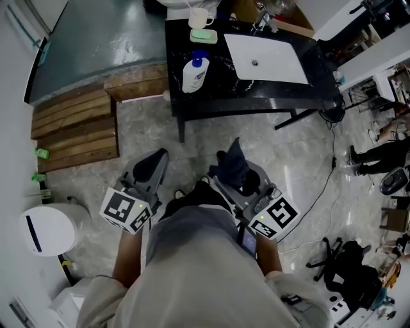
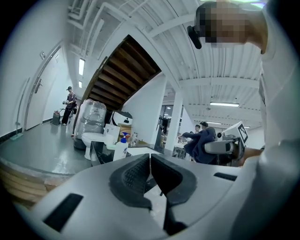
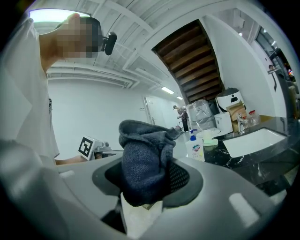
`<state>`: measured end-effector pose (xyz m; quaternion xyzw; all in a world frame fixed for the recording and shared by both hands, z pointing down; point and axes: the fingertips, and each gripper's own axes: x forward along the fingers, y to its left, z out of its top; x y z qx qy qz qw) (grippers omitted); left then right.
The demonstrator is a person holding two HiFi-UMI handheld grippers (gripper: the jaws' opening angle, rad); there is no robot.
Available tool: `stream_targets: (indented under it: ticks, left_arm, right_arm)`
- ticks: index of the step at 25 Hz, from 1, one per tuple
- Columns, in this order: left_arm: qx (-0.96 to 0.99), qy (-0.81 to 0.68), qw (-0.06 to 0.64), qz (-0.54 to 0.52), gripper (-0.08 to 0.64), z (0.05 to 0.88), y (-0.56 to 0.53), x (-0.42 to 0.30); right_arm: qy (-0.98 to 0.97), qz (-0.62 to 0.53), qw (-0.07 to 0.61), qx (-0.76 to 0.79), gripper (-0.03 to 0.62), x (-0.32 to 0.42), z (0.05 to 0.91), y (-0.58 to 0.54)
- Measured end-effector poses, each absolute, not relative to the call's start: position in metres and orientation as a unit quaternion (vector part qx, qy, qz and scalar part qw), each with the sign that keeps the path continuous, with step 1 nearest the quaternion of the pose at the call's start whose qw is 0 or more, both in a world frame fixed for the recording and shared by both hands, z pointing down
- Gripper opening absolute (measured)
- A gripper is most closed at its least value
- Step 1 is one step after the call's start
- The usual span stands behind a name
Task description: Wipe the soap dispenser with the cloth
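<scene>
- Soap dispenser (image 1: 195,73), a white bottle with a blue pump, stands upright on the black counter (image 1: 211,102). In the head view it is toward the counter's left edge, just left of the white sink basin (image 1: 266,59).
- A pale green block (image 1: 204,36) and a white cup (image 1: 200,17) sit behind the bottle on the same counter.
- The cloth (image 3: 143,154), dark blue and bunched, is pinched in the right gripper (image 3: 144,178). Its jaws clamp the fabric, which sticks up above them.
- The left gripper (image 2: 150,159) holds nothing, and its jaws are pressed together.
- Both grippers are held level in front of the person's body over the grey marbled floor (image 1: 288,160), well apart from the counter and the bottle.
- A wooden pallet (image 1: 73,131) lies on the floor to the left of the counter.
</scene>
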<state>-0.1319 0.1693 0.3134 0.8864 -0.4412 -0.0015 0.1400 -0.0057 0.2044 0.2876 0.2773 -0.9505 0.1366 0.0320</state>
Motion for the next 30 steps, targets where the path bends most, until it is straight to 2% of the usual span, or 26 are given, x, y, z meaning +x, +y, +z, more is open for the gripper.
stream_targets:
  ticks: [17,30]
  left_arm:
    - [0.904,-0.407,0.130,0.021,0.008,0.317,0.094,-0.122]
    - [0.911,-0.391,0.118,0.047,0.009,0.324,0.013,-0.099]
  right_arm:
    - [-0.947,0.140,0.016,0.287,0.173,-0.019,0.297,0.134]
    - [-0.938,0.149,0.015,0.313,0.175,0.002,0.301,0.072]
